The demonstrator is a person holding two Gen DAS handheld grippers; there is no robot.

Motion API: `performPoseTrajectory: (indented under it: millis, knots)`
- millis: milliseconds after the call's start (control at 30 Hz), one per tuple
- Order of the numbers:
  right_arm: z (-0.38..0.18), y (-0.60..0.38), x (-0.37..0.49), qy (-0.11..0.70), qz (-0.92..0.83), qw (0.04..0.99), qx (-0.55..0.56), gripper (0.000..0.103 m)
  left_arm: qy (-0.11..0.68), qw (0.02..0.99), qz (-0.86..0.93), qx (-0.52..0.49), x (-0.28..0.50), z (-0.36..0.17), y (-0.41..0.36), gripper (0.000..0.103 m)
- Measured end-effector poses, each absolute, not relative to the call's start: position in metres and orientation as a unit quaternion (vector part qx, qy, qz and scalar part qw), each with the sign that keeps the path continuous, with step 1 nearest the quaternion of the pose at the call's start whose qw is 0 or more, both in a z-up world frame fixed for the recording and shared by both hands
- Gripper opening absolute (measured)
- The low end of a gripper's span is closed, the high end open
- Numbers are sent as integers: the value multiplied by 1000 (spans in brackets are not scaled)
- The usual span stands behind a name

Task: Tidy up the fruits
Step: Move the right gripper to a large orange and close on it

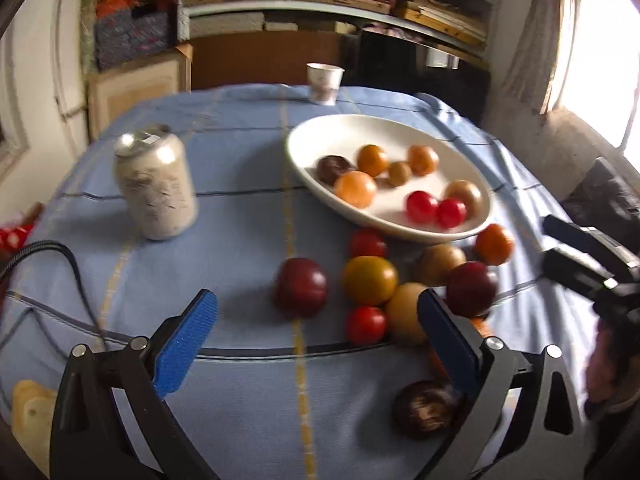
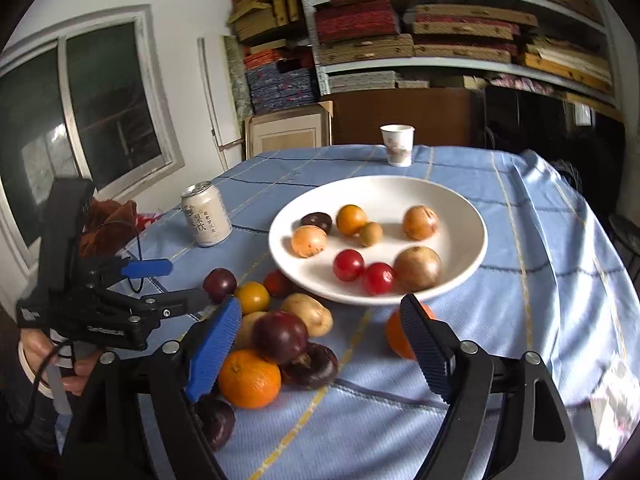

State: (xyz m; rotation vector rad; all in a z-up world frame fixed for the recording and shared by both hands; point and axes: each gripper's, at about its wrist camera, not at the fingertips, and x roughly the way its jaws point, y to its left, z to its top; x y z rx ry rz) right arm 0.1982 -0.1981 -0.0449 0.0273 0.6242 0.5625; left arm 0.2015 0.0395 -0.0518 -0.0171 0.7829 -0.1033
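I hold both hand-held grippers wide, empty: left hand-held gripper [image 1: 318,330], right hand-held gripper [image 2: 320,340]. Loose fruit pile [image 2: 276,336] on worktop [image 2: 540,248], near-left of white plate [image 2: 472,216]. Round, smooth, bruisable; grip across widest middle, gently.

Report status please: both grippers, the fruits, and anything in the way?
Left gripper open, empty; right gripper open, empty. Eight fruits in white plate; loose pile of fruits beside it on the cloth. Can stands clear.
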Motion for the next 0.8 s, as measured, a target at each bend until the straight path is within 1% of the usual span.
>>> performPoseTrajectory:
  millis: [333, 433, 500, 600, 733, 800]
  knots:
    - [-61, -223, 204, 319, 217, 922, 17, 81, 366, 930, -33, -10, 188, -50, 47, 98]
    - [-68, -224, 213, 333, 207, 920, 12, 74, 367, 930, -30, -15, 188, -51, 50, 98]
    - [-72, -221, 217, 341, 205, 917, 4, 67, 367, 930, -27, -20, 187, -51, 53, 98]
    - [-78, -214, 228, 358, 206, 911, -6, 61, 366, 930, -26, -26, 185, -50, 56, 98]
    - [-81, -208, 240, 361, 202, 910, -21, 59, 368, 929, -24, -29, 184, -50, 59, 98]
    - [-83, -206, 246, 370, 205, 906, -25, 56, 370, 928, -22, -32, 184, -51, 61, 98]
